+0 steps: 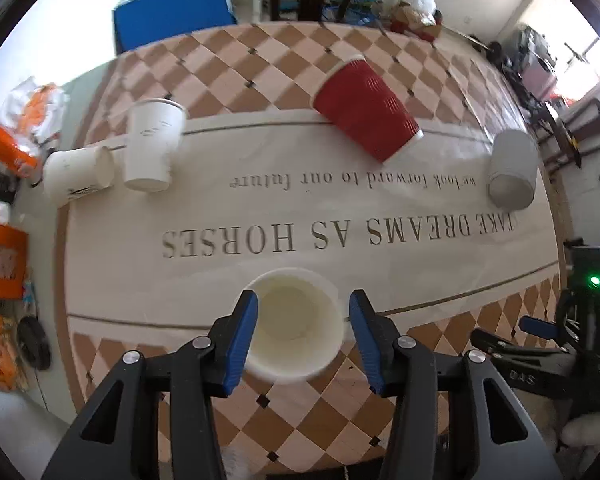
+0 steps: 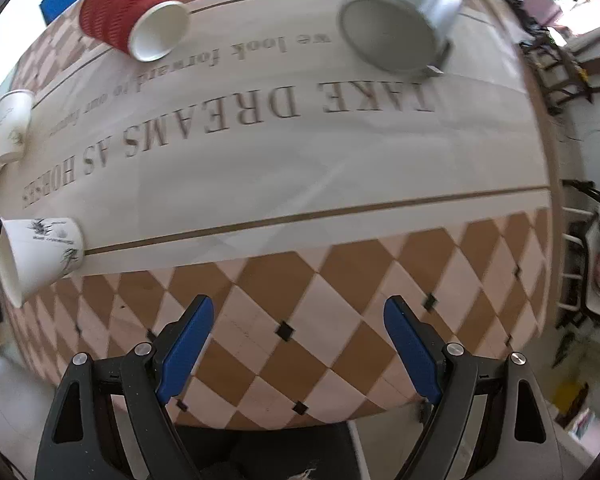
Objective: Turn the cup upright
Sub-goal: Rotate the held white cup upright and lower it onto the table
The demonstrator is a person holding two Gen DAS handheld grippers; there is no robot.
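A light, thin-walled white paper cup [image 1: 296,326] lies on its side between the spread jaws of the left gripper [image 1: 303,336], mouth toward the camera.

It likely weighs little and crushes easily (a gentle squeeze across the wall, below the stiffer rolled rim, looks safest); neither blue pad clearly touches it. The right wrist view shows small dark printing on its wall. The right gripper [image 2: 298,350] hangs released and empty over the checkered tablecloth [image 2: 340,280].

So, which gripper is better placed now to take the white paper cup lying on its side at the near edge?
Left. The left gripper is open with the white cup already between its fingers, mouth facing the camera. The right gripper is open over bare tablecloth, with no cup between its fingers.
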